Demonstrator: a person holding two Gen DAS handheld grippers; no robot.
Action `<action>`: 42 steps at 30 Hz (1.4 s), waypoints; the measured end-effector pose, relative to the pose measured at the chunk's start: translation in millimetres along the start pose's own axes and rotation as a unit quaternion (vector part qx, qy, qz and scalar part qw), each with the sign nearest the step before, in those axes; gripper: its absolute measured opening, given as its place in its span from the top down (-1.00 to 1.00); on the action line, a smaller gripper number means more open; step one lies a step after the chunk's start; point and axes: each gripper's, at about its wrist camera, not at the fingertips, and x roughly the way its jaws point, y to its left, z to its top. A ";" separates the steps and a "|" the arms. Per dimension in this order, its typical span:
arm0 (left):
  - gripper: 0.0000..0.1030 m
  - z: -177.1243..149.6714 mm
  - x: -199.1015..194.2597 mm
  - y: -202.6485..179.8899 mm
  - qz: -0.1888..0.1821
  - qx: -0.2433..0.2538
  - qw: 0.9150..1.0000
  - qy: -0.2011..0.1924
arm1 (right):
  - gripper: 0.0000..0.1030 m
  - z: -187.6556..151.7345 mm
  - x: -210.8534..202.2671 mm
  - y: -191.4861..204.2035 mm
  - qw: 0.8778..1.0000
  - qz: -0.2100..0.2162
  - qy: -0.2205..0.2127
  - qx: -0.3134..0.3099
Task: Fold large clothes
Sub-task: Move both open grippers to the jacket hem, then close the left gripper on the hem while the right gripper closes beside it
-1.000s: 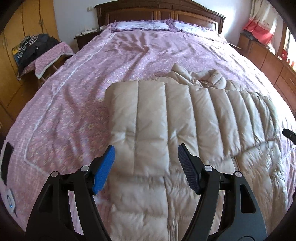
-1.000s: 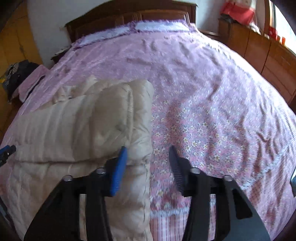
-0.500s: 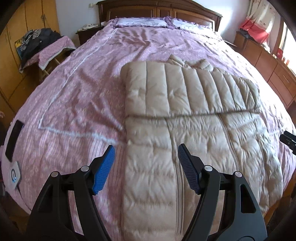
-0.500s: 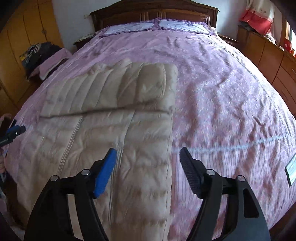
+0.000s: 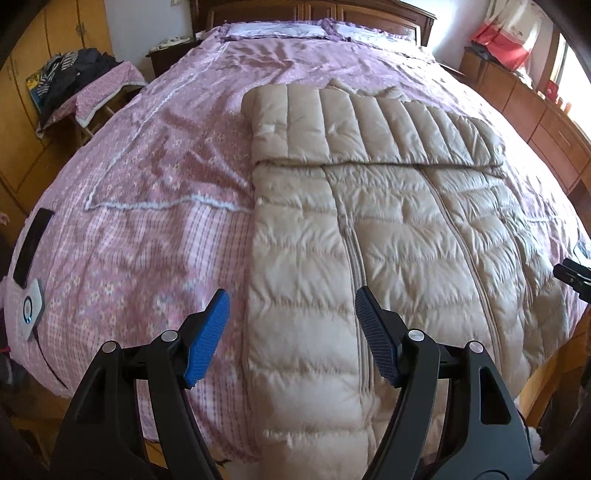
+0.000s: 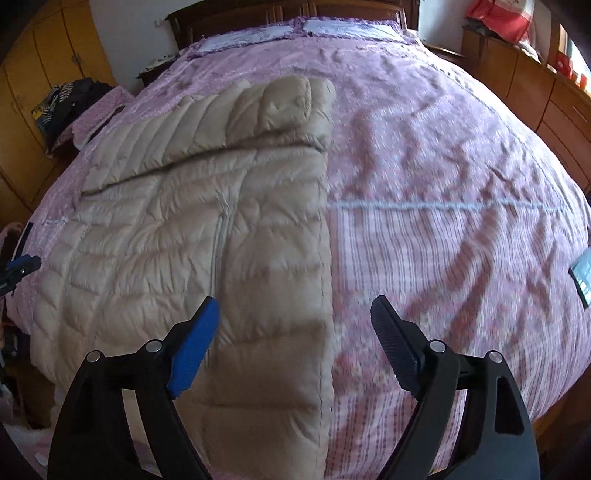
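A beige quilted down jacket [image 5: 388, 229] lies flat on the pink bed [image 5: 155, 192], its far part folded back over the body in a band [image 5: 362, 125]. My left gripper [image 5: 291, 332] hangs open above the jacket's near left edge, nothing between its pads. In the right wrist view the same jacket [image 6: 192, 236] fills the left half of the bed. My right gripper [image 6: 295, 339] hovers over the jacket's near right edge with its jaws opening and nothing gripped. The right gripper's tip [image 5: 572, 273] shows at the left view's right border, and the left gripper's tip [image 6: 20, 267] at the right view's left border.
A phone [image 5: 33, 245] and a white device [image 5: 31, 314] lie on the bed's left edge; another phone [image 6: 583, 275] lies on its right edge. A chair with piled clothes [image 5: 85, 85] stands at left. A wooden headboard [image 5: 314, 11] and cabinets [image 5: 535, 122] bound the bed.
Both grippers have pulled back toward the foot of the bed, so more of the jacket shows. The right gripper's jaws have widened. The folded band now lies flat on the jacket.
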 end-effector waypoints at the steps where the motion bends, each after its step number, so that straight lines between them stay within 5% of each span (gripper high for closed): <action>1: -0.36 -3.9 -0.1 0.1 -0.002 0.000 1.000 0.003 | -0.59 -2.0 0.0 -0.9 1.000 -0.002 0.002 0.001; 15: -0.36 -33.4 15.6 2.0 -0.008 0.002 0.999 0.051 | -0.65 -32.0 16.2 -9.2 0.999 -0.002 0.046 0.005; 26: -0.36 -50.2 20.9 -8.6 -0.093 0.002 0.992 0.080 | -0.65 -40.9 26.6 20.9 0.994 0.051 0.078 -0.051; 32: -0.27 -49.5 36.6 -18.8 -0.081 0.022 0.992 0.098 | -0.65 -39.9 29.9 27.8 0.994 0.047 0.080 -0.056; 35: 0.06 -49.4 35.2 -19.2 -0.087 0.028 0.991 0.094 | -0.43 -40.2 26.2 26.7 0.994 0.046 0.075 -0.058; 38: 0.57 -47.7 30.3 -20.0 -0.117 0.029 0.988 0.094 | 0.07 -40.7 19.1 27.4 0.994 0.055 0.069 -0.064; 42: 0.68 -44.0 19.2 -22.0 -0.122 0.039 0.987 0.093 | 0.39 -42.9 1.1 32.5 0.993 0.052 0.057 -0.086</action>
